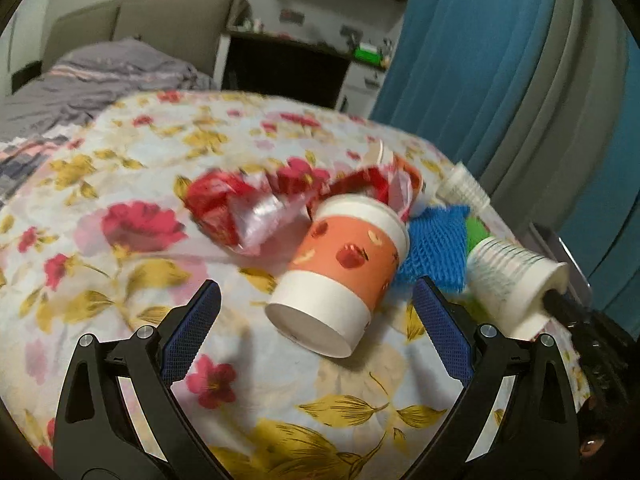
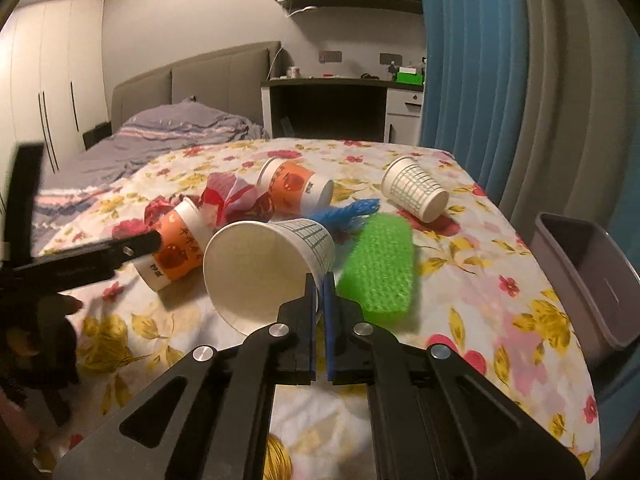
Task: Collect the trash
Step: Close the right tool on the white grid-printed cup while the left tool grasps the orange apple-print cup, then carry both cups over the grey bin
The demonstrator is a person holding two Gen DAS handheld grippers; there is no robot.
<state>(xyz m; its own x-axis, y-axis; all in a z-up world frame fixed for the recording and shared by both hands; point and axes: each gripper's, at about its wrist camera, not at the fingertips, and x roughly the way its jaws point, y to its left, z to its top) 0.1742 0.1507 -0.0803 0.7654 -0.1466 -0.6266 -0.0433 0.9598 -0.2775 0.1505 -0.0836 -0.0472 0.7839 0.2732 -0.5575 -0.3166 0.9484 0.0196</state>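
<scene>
My right gripper (image 2: 319,280) is shut on the rim of a white grid-patterned paper cup (image 2: 264,264) and holds it above the floral table; the same cup shows at the right of the left wrist view (image 1: 508,272). My left gripper (image 1: 316,296) is open, its jaws on either side of an orange-banded paper cup (image 1: 336,276) lying on its side, not touching it. That cup also shows in the right wrist view (image 2: 176,248). A second orange cup (image 2: 296,186), a red-white wrapper (image 1: 232,208), a blue net (image 1: 436,248) and a green foam net (image 2: 378,268) lie nearby.
Another grid-patterned cup (image 2: 414,188) lies on its side at the far right of the table (image 2: 500,320). A grey bin (image 2: 588,276) stands beside the table's right edge. Blue curtains hang to the right; a bed and desk stand behind.
</scene>
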